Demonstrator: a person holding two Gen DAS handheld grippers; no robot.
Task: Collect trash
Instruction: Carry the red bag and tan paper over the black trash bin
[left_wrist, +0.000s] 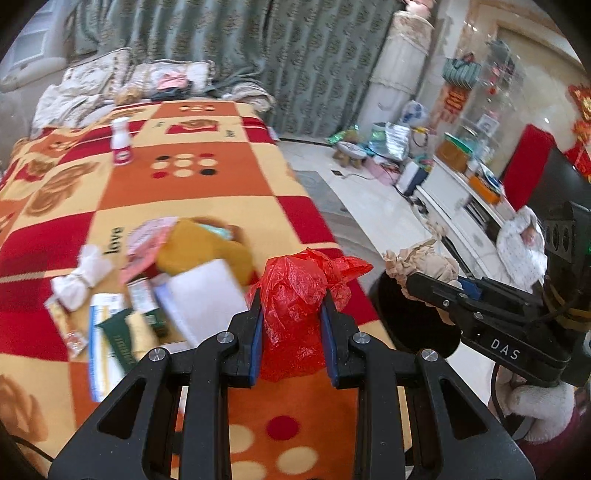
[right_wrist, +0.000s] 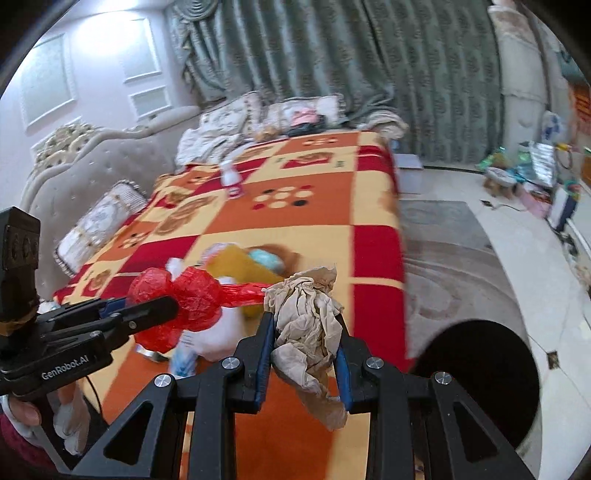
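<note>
My left gripper is shut on a crumpled red plastic bag, held above the bed's front edge; it also shows in the right wrist view. My right gripper is shut on a crumpled beige paper wad, which also shows in the left wrist view. The right gripper is over the rim of a round black bin, to the right of the bed. More trash lies on the blanket: a white tissue wad, papers and small boxes, a yellow bag.
The bed has a red, orange and yellow checked blanket. A white bottle stands farther back on it. Pillows and clothes are at the far end. The floor on the right has a grey rug, a white cabinet and clutter by the curtain.
</note>
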